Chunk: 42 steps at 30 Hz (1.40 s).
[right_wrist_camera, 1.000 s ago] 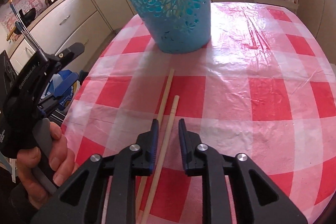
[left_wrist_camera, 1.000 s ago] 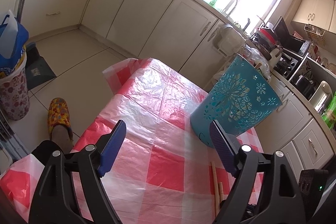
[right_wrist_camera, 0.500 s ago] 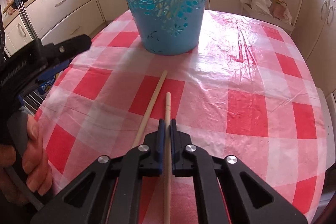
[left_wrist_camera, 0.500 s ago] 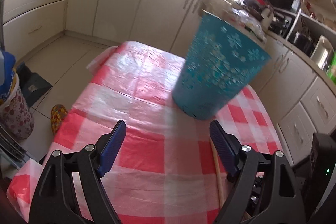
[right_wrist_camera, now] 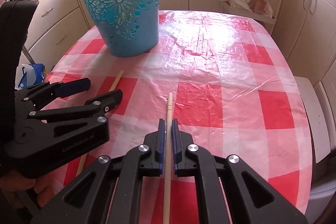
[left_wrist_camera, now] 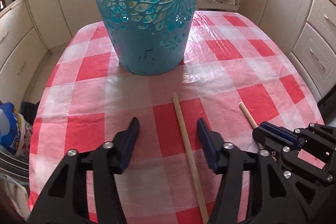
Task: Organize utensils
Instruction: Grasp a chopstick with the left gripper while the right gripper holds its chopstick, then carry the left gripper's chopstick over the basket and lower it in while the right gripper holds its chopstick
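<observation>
Wooden chopsticks lie on the checked tabletop [left_wrist_camera: 130,98]: right tongs [right_wrist_camera: 167,131] clamp one chopstick [right_wrist_camera: 169,106]; left tongs [left_wrist_camera: 168,140], closing, straddle the other chopstick [left_wrist_camera: 184,136] off-centre, so it may roll away.

A table [left_wrist_camera: 262,68] covered with a glossy red-and-white checked plastic cloth [right_wrist_camera: 220,102] carries the things. A teal cut-out basket [left_wrist_camera: 147,39] stands upright on it, with a wooden chopstick [left_wrist_camera: 187,140] lying nearer the edge.

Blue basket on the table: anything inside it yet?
Unclear. The blue basket shows only light through its cutouts; its rim and solid lower wall hide the interior. Both chopsticks remain outside, on the tablecloth.
</observation>
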### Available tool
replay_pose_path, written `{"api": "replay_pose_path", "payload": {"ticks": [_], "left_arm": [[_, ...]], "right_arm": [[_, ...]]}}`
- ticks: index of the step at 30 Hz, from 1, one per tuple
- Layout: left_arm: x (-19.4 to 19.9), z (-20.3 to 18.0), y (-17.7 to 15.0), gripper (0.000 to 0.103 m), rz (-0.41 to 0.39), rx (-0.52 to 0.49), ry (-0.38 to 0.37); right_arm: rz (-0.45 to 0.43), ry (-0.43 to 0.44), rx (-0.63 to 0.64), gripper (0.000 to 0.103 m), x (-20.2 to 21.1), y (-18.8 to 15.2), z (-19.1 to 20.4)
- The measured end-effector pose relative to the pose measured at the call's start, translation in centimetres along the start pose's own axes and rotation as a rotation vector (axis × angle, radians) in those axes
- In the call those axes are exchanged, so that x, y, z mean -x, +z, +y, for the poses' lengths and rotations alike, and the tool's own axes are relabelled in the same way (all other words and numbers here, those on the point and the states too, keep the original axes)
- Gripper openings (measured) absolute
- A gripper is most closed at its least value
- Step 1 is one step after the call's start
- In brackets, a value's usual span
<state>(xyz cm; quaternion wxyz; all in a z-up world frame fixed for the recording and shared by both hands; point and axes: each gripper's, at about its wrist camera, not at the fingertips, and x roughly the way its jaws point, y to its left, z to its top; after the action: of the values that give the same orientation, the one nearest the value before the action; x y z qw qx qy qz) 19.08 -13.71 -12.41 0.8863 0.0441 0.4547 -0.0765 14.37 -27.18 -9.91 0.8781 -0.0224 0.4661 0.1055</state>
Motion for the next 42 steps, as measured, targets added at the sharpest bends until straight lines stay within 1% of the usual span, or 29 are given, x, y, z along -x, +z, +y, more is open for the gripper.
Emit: {"api": "replay_pose_path", "payload": {"ticks": [1,2,3,4,5,7,8,10,11,14,17,20,21,23,25,29,34,38,42], "left_arm": [[0.0,-0.1,0.0,0.027,-0.001,-0.008,-0.017],[0.0,-0.2,0.1,0.012,0.006,-0.017,-0.033],[0.0,-0.2,0.3,0.006,0.014,-0.027,-0.048],[0.0,-0.3,0.3,0.005,0.025,-0.036,-0.066],[0.1,-0.2,0.4,0.005,0.036,-0.033,-0.09],[0.8,0.4,0.4,0.005,0.037,-0.008,-0.123],[1.4,0.8,0.3,0.005,0.024,0.004,-0.139],[2.7,1.7,0.3,0.005,-0.01,0.034,-0.182],[3.5,2.2,0.4,0.005,-0.036,0.049,-0.19],[6.4,3.8,0.7,0.005,-0.156,0.083,-0.241],[9.9,5.4,1.3,0.005,-0.31,0.116,-0.287],[12.5,6.9,2.6,0.005,-0.423,0.158,-0.297],[13.2,7.3,2.9,0.005,-0.453,0.172,-0.295],[14.1,7.9,3.8,0.005,-0.507,0.194,-0.289],[15.0,8.6,4.7,0.005,-0.549,0.21,-0.281],[16.2,9.2,6.1,0.005,-0.617,0.239,-0.276],[17.1,9.5,9.1,0.005,-0.703,0.255,-0.267],[16.7,9.1,11.4,0.005,-0.735,0.258,-0.243],[16.3,8.1,12.8,0.005,-0.757,0.25,-0.227]], "right_arm": [[-0.002,-0.005,0.009,0.007,0.0,0.0,0.2],[-0.002,-0.01,0.019,0.007,0.0,-0.1,0.3],[0.0,-0.013,0.023,0.007,0.0,-0.1,0.3],[0.006,-0.006,0.017,0.007,0.0,0.0,0.3],[0.014,0.013,-0.008,0.006,-0.1,0.2,0.0],[0.025,0.087,-0.092,0.006,0.1,0.2,-0.9],[0.024,0.13,-0.143,0.006,0.2,0.1,-1.5],[0.011,0.183,-0.207,0.006,0.5,-0.2,-2.1],[-0.001,0.215,-0.238,0.006,0.7,-0.3,-2.4],[-0.061,0.268,-0.311,0.006,1.3,-0.6,-3.1],[-0.121,0.297,-0.365,0.006,1.6,-1.0,-3.4],[-0.13,0.294,-0.41,0.006,0.9,-1.4,-3.7],[-0.125,0.291,-0.424,0.006,0.8,-1.4,-4.0],[-0.148,0.29,-0.434,0.006,1.0,-1.5,-4.3],[-0.136,0.291,-0.444,0.006,0.8,-1.5,-4.5],[-0.135,0.282,-0.423,0.006,0.8,-1.3,-4.2],[-0.123,0.287,-0.423,0.006,0.6,-1.3,-4.3],[-0.114,0.294,-0.423,0.006,0.5,-1.4,-4.4],[-0.114,0.297,-0.416,0.006,0.5,-1.4,-4.3]]}}
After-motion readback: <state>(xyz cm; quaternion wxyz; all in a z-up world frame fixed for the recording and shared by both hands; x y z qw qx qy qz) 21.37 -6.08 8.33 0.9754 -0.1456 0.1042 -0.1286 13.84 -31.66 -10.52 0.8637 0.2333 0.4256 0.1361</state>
